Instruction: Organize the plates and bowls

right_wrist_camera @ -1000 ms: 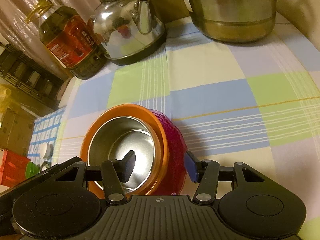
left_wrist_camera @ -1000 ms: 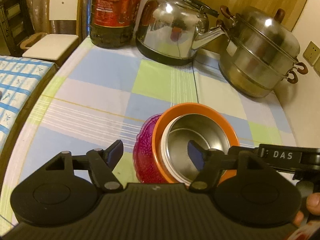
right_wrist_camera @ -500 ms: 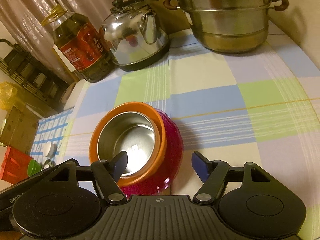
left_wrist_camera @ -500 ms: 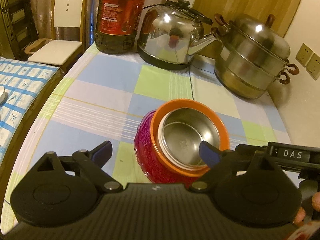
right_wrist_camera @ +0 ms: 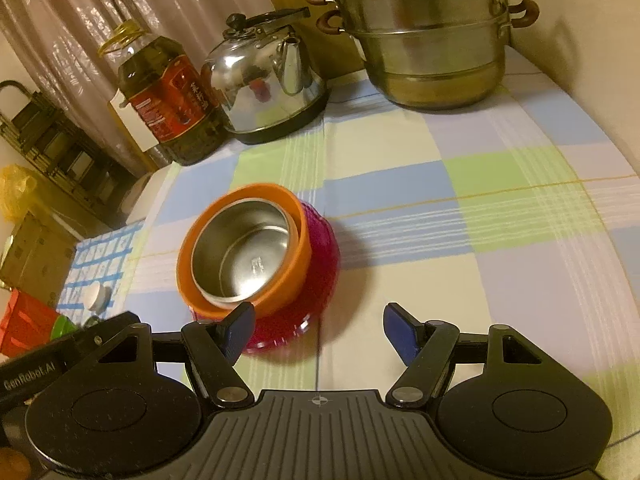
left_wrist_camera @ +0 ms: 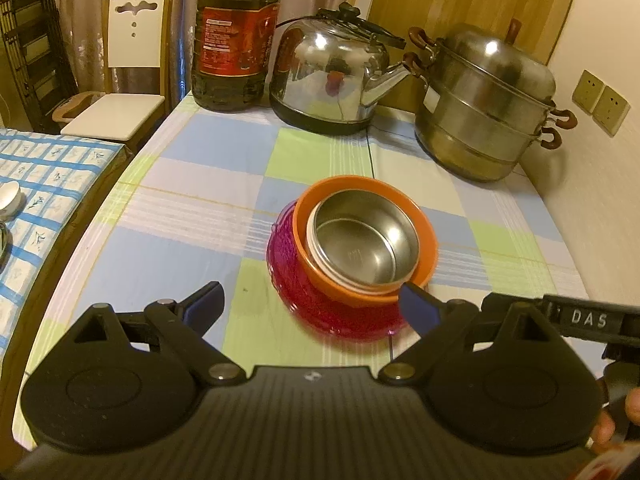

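Hiding behind orange bowl [left_wrist_camera: 424, 232]: pink dish [left_wrist_camera: 320, 312] interior.

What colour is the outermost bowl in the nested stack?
Translucent pink-magenta bowl, clearest in the left wrist view.

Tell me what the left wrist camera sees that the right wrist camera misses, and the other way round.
Only the left wrist view shows the white chair and the wall sockets. Only the right wrist view shows the yellow bag, the cardboard box and a red container. Both show the stacked bowls, steel bowl inside orange bowl on pink bowl, plus the oil bottle, kettle and steamer pot. The left gripper and right gripper are open, holding nothing.
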